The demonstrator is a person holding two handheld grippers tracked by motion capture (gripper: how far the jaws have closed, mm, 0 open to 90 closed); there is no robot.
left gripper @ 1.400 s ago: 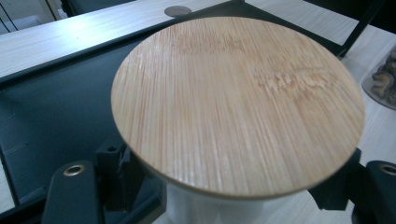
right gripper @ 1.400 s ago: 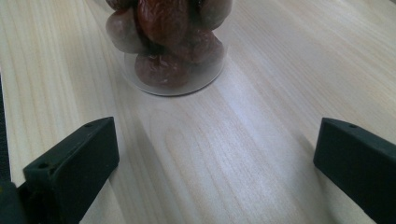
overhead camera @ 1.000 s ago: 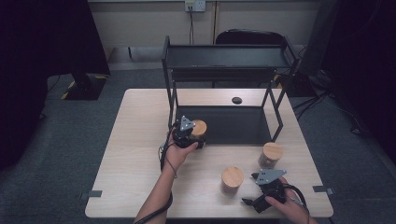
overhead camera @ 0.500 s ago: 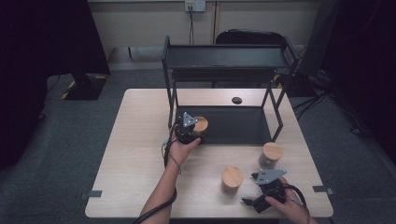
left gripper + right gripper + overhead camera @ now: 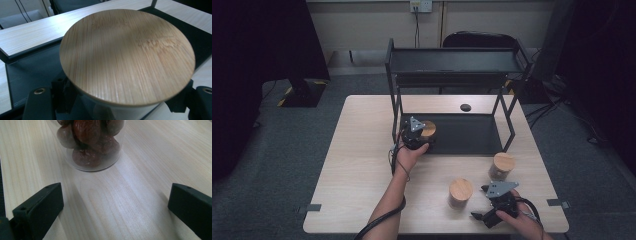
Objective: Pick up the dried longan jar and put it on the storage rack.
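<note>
1. The left gripper (image 5: 416,134) pinches a bamboo-lidded glass jar (image 5: 127,55) below its lid, holding it upright over the front left corner of the black rack's bottom shelf (image 5: 462,134), likely for shelving.
2. The right gripper (image 5: 492,207), jaws spread and empty, rests near the table's (image 5: 357,165) front edge, aimed at a jar of dried dates (image 5: 91,142) just ahead.
3. A third jar (image 5: 502,166) stands beside the rack.
</note>
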